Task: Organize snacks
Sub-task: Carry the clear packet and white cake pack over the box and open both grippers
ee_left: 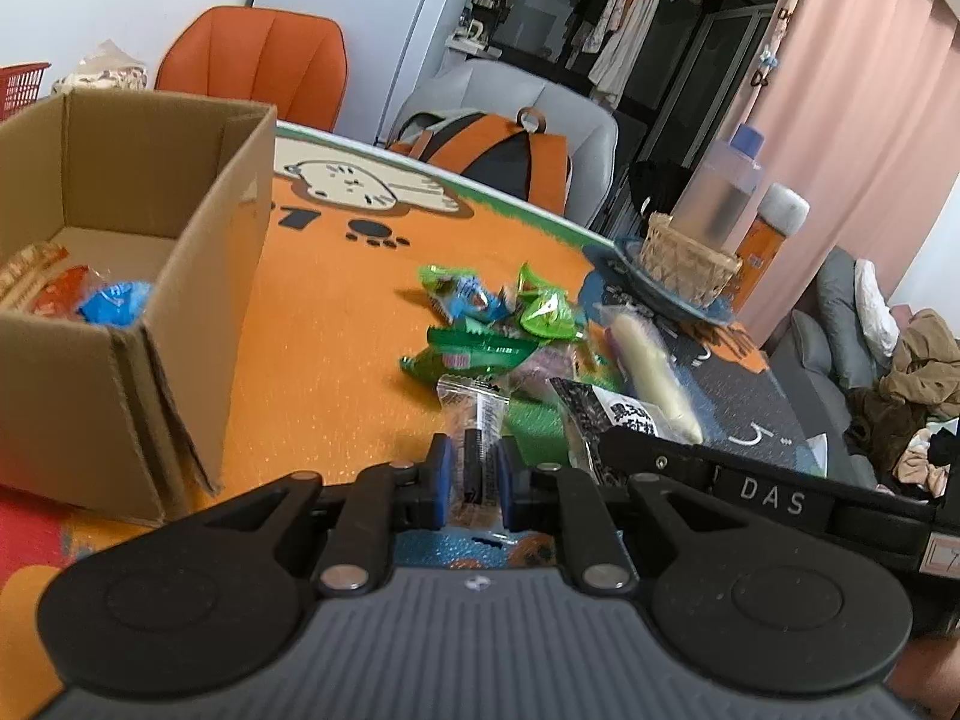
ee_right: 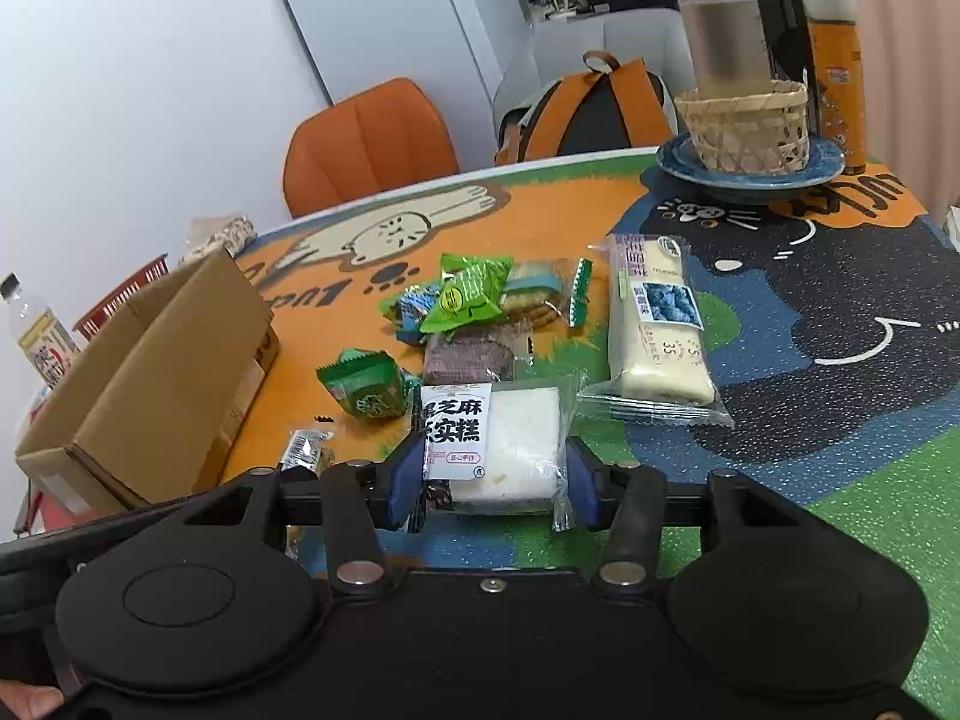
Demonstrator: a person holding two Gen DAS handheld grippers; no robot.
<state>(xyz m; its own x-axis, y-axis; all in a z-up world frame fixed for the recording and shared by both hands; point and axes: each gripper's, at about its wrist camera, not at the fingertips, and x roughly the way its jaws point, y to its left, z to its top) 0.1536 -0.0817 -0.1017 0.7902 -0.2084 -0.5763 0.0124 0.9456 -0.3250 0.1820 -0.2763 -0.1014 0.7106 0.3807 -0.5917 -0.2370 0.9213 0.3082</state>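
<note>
The left hand-held gripper (ee_left: 474,474) is clenched on a small clear snack packet (ee_left: 477,420), its blue pads pressing the wrapper from both sides just above the table (ee_left: 336,360). The right hand-held gripper (ee_right: 492,474) has a white cake packet with black print (ee_right: 495,444) between its blue pads; both pads appear to touch the wrapper's sides, though the loose plastic makes it hard to be sure how firmly they press.

The open cardboard box (ee_left: 180,276) stands toward the table's left edge with a few wrapped snacks (ee_left: 78,294) already on its floor. The rest of the snacks lie in a loose heap (ee_right: 480,300) near the middle of the table: green wrappers, a blue one, a biscuit pack. A long white roll packet (ee_right: 657,330) lies just to the heap's right. At the far right corner a woven basket (ee_right: 744,126) sits on a blue plate (ee_right: 678,165).
</note>
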